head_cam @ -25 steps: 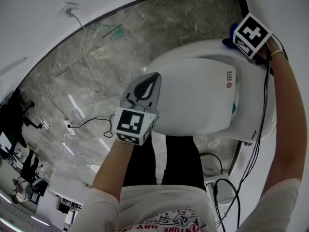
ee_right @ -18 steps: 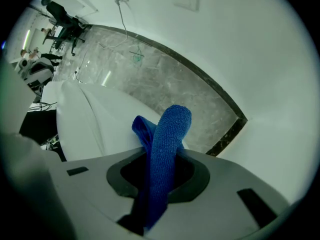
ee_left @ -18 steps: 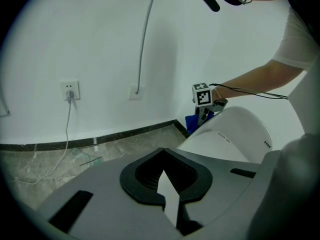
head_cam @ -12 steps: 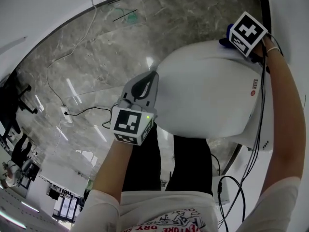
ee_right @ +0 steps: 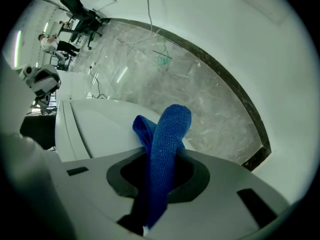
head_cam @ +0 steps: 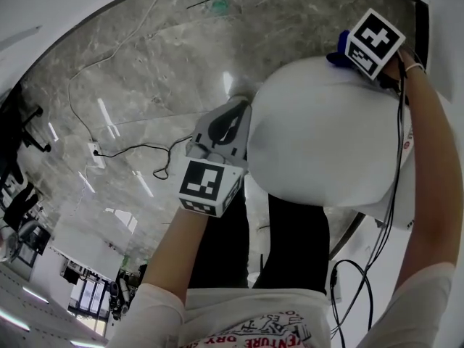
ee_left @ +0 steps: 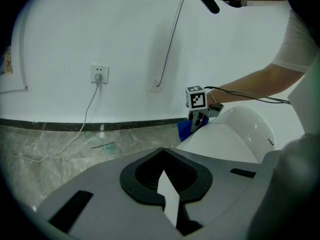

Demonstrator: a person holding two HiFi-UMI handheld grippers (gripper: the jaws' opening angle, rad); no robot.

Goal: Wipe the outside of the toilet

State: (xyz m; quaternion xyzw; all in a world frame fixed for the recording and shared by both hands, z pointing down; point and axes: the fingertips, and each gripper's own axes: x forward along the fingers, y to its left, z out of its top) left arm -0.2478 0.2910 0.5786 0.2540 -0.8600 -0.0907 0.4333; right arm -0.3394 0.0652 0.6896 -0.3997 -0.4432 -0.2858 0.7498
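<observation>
Over one toilet (head_cam: 326,143), right tongs (head_cam: 342,59) clamp one blue cloth (ee_right: 167,149); left tongs (head_cam: 232,122) clenched, empty.

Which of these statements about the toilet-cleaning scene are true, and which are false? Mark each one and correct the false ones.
1. The right gripper grips a blue cloth. True.
2. The toilet lid is raised. False: it is down.
3. The left gripper holds a sponge. False: its jaws are together with nothing between them.
4. A cable is plugged into the wall socket. True.
</observation>
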